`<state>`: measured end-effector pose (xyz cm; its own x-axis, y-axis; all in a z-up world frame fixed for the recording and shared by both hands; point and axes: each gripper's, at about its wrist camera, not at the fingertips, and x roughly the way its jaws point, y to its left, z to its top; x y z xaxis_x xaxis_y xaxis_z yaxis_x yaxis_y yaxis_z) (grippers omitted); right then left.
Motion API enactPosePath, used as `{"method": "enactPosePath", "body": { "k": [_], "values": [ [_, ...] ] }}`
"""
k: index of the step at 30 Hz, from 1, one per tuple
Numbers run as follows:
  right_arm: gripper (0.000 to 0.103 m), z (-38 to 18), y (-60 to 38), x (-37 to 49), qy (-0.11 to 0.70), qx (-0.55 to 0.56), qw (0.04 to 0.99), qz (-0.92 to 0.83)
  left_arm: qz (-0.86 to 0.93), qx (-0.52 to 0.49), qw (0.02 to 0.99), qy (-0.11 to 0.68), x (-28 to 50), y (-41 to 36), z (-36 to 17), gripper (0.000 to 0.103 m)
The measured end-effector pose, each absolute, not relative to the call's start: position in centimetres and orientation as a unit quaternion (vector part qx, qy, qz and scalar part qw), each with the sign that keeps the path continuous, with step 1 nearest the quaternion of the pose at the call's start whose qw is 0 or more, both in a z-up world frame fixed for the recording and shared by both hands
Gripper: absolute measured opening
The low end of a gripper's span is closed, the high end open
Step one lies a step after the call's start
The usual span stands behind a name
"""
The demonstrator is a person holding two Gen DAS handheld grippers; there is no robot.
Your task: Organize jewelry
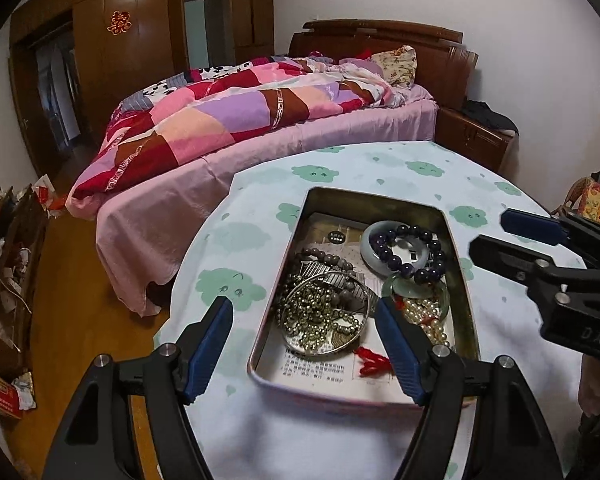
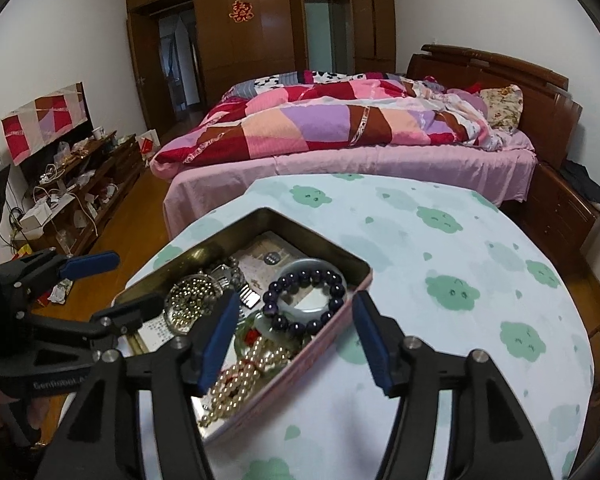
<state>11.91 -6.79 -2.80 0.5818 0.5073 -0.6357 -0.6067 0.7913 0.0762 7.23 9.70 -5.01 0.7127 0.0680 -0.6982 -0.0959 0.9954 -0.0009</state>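
A pink metal tin point(image 1: 466, 280) point(image 2: 332, 336) lies open on a round table. In it are a dark purple bead bracelet point(image 1: 410, 250) point(image 2: 304, 300) on a pale jade bangle point(image 1: 370, 240) point(image 2: 300, 270), a silver bead chain point(image 1: 320, 316) point(image 2: 188, 300), a brown bead bracelet point(image 1: 328, 258), a pearl string point(image 1: 424, 316) point(image 2: 236, 384) and a green bangle point(image 1: 396, 288). My left gripper point(image 1: 304, 320) is open over the tin's near left edge. My right gripper point(image 2: 292, 318) is open, straddling the tin's right wall; it also shows in the left wrist view point(image 1: 496, 232).
The table has a white cloth with green clouds point(image 1: 420, 168) point(image 2: 460, 248). Behind it stands a bed with a patchwork quilt point(image 1: 240, 108) point(image 2: 340, 120). A cluttered low cabinet point(image 2: 72, 184) is on the left, and a wooden nightstand point(image 1: 472, 136) is beside the bed.
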Motion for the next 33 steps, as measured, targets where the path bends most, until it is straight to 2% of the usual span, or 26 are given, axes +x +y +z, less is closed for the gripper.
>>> {"method": "enactPosePath", "body": {
  "k": [7, 33],
  "values": [
    [0.07, -2.1, -8.8, 10.5, 0.323, -0.055, 0.897, 0.297, 0.042, -0.013, 0.929, 0.367, 6.0, 9.2, -4.0, 0.074],
    [0.075, -1.1, -11.4, 8.0, 0.302, -0.052, 0.916, 0.26, 0.029, -0.013, 0.942, 0.335, 3.7, 8.5, -1.2, 0.074]
  ]
}}
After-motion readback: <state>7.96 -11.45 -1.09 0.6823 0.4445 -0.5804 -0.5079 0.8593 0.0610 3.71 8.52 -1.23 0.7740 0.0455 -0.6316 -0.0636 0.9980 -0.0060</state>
